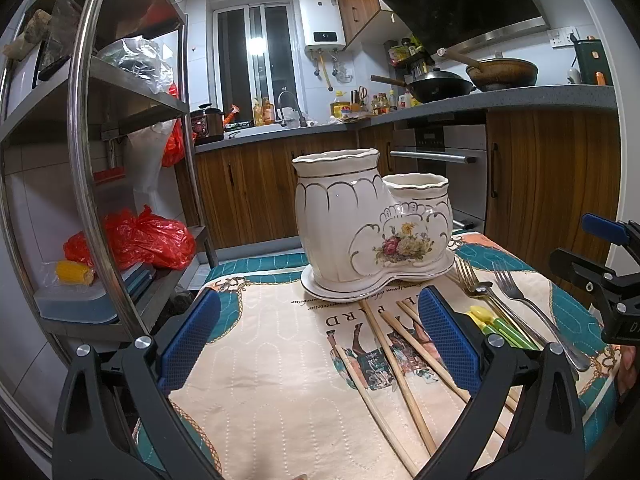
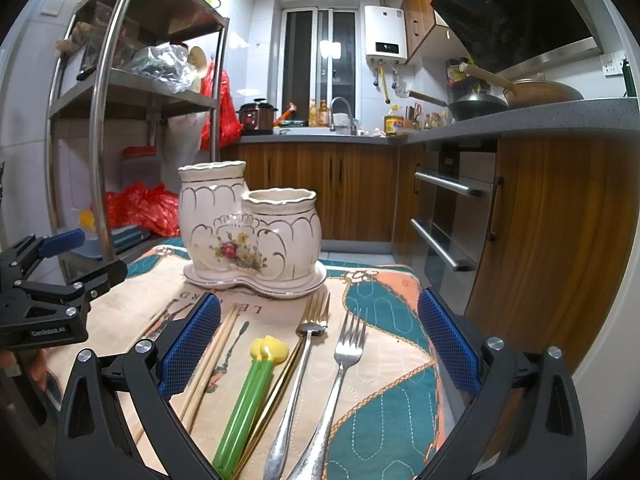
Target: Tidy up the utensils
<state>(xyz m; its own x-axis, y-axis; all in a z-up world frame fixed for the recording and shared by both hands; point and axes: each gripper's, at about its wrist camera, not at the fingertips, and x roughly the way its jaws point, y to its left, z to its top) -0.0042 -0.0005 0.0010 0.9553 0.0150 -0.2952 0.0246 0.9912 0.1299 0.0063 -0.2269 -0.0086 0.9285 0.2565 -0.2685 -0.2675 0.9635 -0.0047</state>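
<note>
Lying loose: wooden chopsticks (image 1: 394, 364), steel forks (image 2: 340, 364) by glossy ceramic holder (image 1: 372, 220); both grippers' jaws spread.

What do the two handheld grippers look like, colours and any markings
Both are matte black plastic frames with silver bolt heads. The left gripper and right gripper each carry two fingers faced with blue, cross-hatched textured pads. White lettering reading "GenRobot.AI" shows on the left gripper's body in the right wrist view.

Left claw (image 1: 320, 340) and right claw (image 2: 320, 340) both spread wide with nothing between the blue pads, held level and side by side just above the surface, pointing forward.
</note>
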